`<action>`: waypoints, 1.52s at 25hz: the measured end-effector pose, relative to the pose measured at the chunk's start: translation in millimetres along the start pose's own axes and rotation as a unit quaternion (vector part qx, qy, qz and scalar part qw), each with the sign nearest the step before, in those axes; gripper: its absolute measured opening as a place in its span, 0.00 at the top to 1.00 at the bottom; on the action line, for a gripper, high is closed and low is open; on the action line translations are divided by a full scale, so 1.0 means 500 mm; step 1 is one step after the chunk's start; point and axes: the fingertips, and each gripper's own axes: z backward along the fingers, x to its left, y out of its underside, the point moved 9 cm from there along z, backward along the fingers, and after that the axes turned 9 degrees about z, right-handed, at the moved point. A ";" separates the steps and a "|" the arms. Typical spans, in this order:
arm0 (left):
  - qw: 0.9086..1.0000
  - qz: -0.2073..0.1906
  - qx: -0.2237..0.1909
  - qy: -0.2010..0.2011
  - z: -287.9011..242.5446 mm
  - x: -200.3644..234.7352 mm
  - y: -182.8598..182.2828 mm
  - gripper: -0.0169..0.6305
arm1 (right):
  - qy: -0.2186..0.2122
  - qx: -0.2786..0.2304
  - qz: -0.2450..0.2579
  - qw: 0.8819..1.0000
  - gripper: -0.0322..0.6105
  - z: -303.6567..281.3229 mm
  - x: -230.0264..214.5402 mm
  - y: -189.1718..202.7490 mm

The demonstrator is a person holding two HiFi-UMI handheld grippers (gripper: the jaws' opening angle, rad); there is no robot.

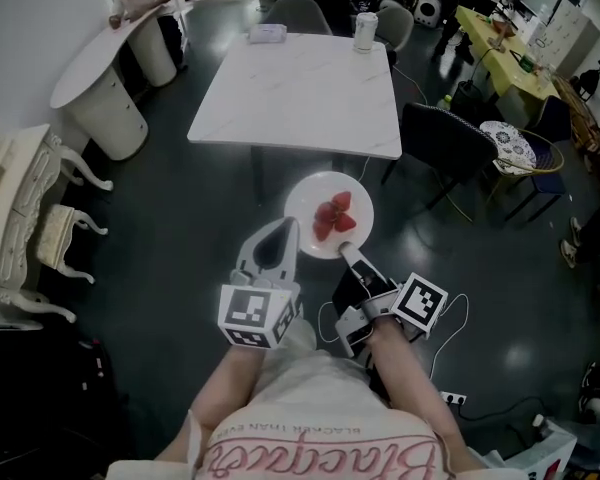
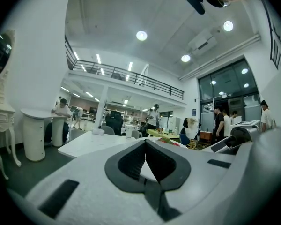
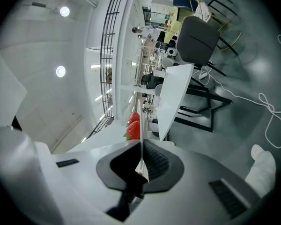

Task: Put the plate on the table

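- Pink script on the shirt [image 1: 325, 460] appears upside down and is not clearly legible.
- The right gripper [image 1: 348, 255] has its 2 jaws clamped on the near rim of the plate [image 1: 305, 200].
- The plate carries strawberries [image 1: 333, 216] and hangs over the floor, short of the table [image 1: 300, 88].
- The left gripper [image 1: 270, 250] is closed and empty, just beside the plate.

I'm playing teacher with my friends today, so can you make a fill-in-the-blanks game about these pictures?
1. The right tool pinches the rim of a white ___.
2. The red fruits on it are ___.
3. It hangs over the dark ___, short of the white table.
Missing words: plate; strawberries; floor.
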 end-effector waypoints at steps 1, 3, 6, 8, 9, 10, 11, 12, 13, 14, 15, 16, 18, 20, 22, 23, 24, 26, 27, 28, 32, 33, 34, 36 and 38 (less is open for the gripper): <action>1.000 0.000 0.000 0.002 -0.013 0.009 -0.006 0.97 | 0.001 0.000 -0.001 1.000 0.93 -0.014 0.000 -0.007; 1.000 -0.001 -0.002 0.006 -0.035 0.024 -0.016 0.97 | 0.004 0.000 -0.002 1.000 0.93 -0.038 -0.001 -0.017; 1.000 -0.001 -0.002 0.013 -0.072 0.062 -0.030 0.97 | 0.008 -0.002 -0.004 1.000 0.93 -0.091 -0.004 -0.030; 1.000 0.000 -0.001 0.017 -0.100 0.097 -0.042 0.97 | 0.009 -0.003 -0.003 1.000 0.93 -0.137 -0.001 -0.040; 1.000 0.001 -0.002 0.018 -0.112 0.112 -0.047 0.97 | 0.009 -0.003 -0.002 1.000 0.93 -0.157 -0.001 -0.045; 1.000 0.002 -0.003 0.020 -0.123 0.126 -0.051 0.97 | 0.010 -0.003 -0.001 1.000 0.93 -0.175 -0.001 -0.049; 1.000 0.003 -0.005 0.021 -0.133 0.139 -0.054 0.97 | 0.011 -0.002 0.000 1.000 0.93 -0.191 -0.003 -0.054; 1.000 0.006 -0.007 0.022 -0.142 0.151 -0.056 0.97 | 0.012 -0.002 0.001 1.000 0.93 -0.207 -0.004 -0.058; 1.000 0.008 -0.008 0.023 -0.151 0.162 -0.058 0.97 | 0.013 -0.002 0.002 1.000 0.93 -0.222 -0.005 -0.062; 1.000 0.009 -0.010 0.024 -0.159 0.173 -0.060 0.97 | 0.014 -0.001 0.003 1.000 0.93 -0.236 -0.005 -0.066; 1.000 0.011 -0.010 0.025 -0.166 0.183 -0.061 0.97 | 0.015 0.001 0.003 1.000 0.93 -0.250 -0.004 -0.070; 1.000 0.013 -0.011 0.026 -0.172 0.193 -0.063 0.97 | 0.015 0.002 0.003 1.000 0.93 -0.263 -0.002 -0.073; 0.999 0.017 -0.010 0.026 -0.184 0.209 -0.068 0.97 | 0.018 0.004 0.004 1.000 0.93 -0.284 0.002 -0.079; 0.999 0.021 -0.009 0.025 -0.196 0.221 -0.070 0.97 | 0.020 0.006 0.005 1.000 0.93 -0.300 0.002 -0.087; 0.999 0.024 -0.009 0.023 -0.209 0.233 -0.068 0.97 | 0.019 0.007 0.004 1.000 0.93 -0.316 -0.002 -0.094; 0.999 0.026 -0.008 0.022 -0.216 0.238 -0.066 0.97 | 0.019 0.008 0.004 1.000 0.93 -0.323 -0.006 -0.098; 0.999 0.029 -0.008 0.020 -0.224 0.243 -0.063 0.97 | 0.020 0.010 0.004 1.000 0.93 -0.330 -0.011 -0.102; 0.999 0.032 -0.006 0.017 -0.241 0.252 -0.058 0.97 | 0.024 0.014 0.004 1.000 0.93 -0.346 -0.022 -0.112; 0.999 0.032 -0.005 0.017 -0.251 0.257 -0.057 0.97 | 0.026 0.016 0.003 1.000 0.93 -0.356 -0.026 -0.118; 0.999 0.032 -0.004 0.016 -0.262 0.264 -0.058 0.97 | 0.027 0.018 0.002 0.999 0.93 -0.368 -0.029 -0.124; 0.999 0.030 -0.004 0.011 -0.313 0.295 -0.068 0.97 | 0.024 0.027 0.004 0.999 0.93 -0.428 -0.037 -0.157; 0.999 0.030 -0.004 0.009 -0.328 0.302 -0.070 0.97 | 0.023 0.029 0.005 0.999 0.93 -0.443 -0.040 -0.168; 1.000 0.030 -0.004 0.008 -0.345 0.307 -0.072 0.97 | 0.023 0.031 0.005 0.999 0.93 -0.457 -0.044 -0.180; 1.000 0.028 -0.002 0.006 -0.382 0.318 -0.076 0.97 | 0.022 0.034 0.003 0.999 0.93 -0.486 -0.054 -0.206; 1.000 0.026 -0.001 0.005 -0.424 0.330 -0.084 0.97 | 0.024 0.036 0.001 0.999 0.93 -0.516 -0.062 -0.236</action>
